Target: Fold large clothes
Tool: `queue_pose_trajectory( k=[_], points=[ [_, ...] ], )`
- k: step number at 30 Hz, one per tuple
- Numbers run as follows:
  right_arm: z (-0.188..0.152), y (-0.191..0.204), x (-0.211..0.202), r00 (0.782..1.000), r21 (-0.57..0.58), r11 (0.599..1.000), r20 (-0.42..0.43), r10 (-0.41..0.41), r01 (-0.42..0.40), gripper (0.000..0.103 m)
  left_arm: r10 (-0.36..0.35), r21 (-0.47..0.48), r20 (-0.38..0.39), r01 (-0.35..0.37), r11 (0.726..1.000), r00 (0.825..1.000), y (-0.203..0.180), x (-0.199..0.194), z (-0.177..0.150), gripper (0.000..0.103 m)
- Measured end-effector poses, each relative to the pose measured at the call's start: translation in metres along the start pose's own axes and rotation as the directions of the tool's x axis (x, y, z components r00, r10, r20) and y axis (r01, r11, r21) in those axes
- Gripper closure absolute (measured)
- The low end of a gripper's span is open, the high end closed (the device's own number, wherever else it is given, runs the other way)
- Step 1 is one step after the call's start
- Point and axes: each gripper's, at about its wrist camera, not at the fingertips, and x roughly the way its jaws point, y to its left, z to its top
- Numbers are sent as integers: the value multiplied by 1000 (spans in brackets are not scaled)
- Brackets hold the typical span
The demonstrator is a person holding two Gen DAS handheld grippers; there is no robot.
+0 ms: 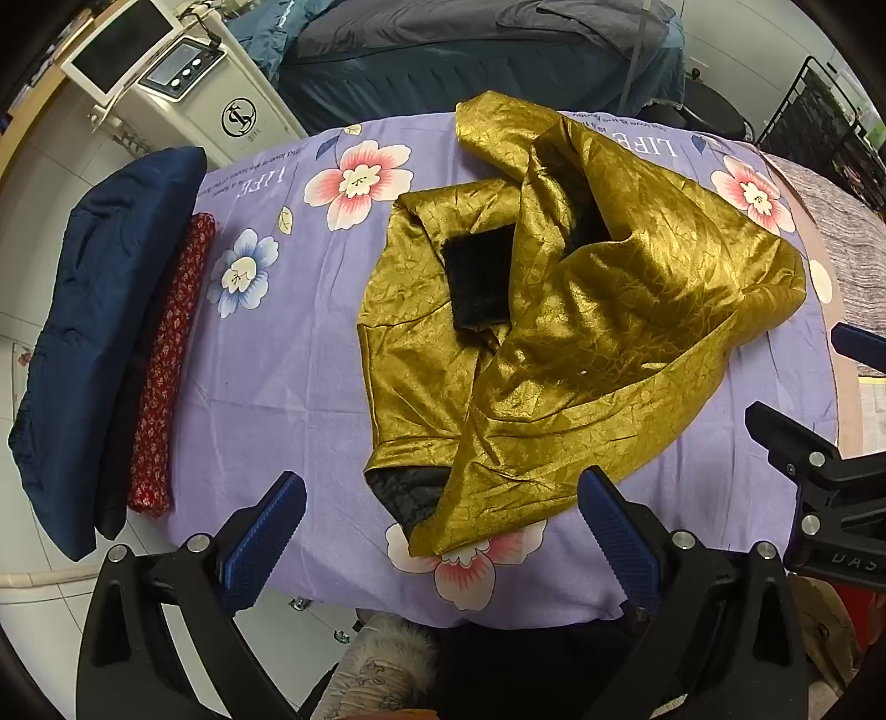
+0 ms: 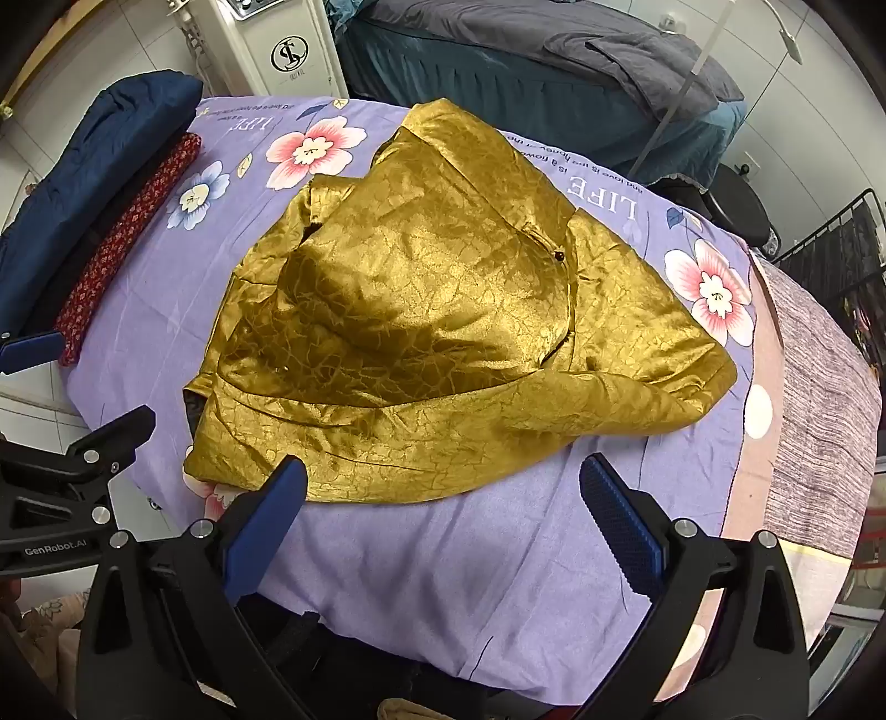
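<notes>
A shiny gold garment [image 1: 581,332] with black lining lies crumpled in a heap on the purple flowered sheet [image 1: 277,360] of the table. It also shows in the right wrist view [image 2: 443,321]. My left gripper [image 1: 443,531] is open and empty, above the garment's near hem. My right gripper [image 2: 443,526] is open and empty, just short of the garment's near edge. The right gripper's body shows at the right edge of the left wrist view [image 1: 819,471].
A folded navy garment [image 1: 94,332] and a folded red patterned one [image 1: 166,360] lie stacked at the table's left end. A white machine [image 1: 183,83] and a bed [image 1: 470,50] stand behind. A grey blanket [image 2: 819,387] covers the right end.
</notes>
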Motion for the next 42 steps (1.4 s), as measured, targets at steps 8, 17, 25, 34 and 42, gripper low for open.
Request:
queue_pose_trajectory(
  k=[8, 17, 25, 34, 42],
  points=[
    [-1, 0, 0, 1000, -1, 1000, 0, -2, 2, 6, 1, 0, -1, -1, 1000, 1000, 0, 0, 0, 6],
    [-1, 0, 0, 1000, 0, 1000, 1, -2, 2, 6, 0, -1, 0, 0, 1000, 1000, 0, 0, 0, 6],
    [-1, 1, 2, 1000, 1, 1000, -6, 0, 0, 6, 1, 1, -4, -1, 1000, 1000, 0, 2, -2, 6],
    [-2, 0, 3, 1000, 6, 1000, -6, 0, 0, 6, -2, 2, -5, 2, 1000, 1000, 1, 4, -3, 6],
    [-3, -1, 3, 1000, 5, 1000, -6, 1, -1, 6, -2, 1, -8, 2, 1000, 1000, 0, 3, -3, 6]
  ],
)
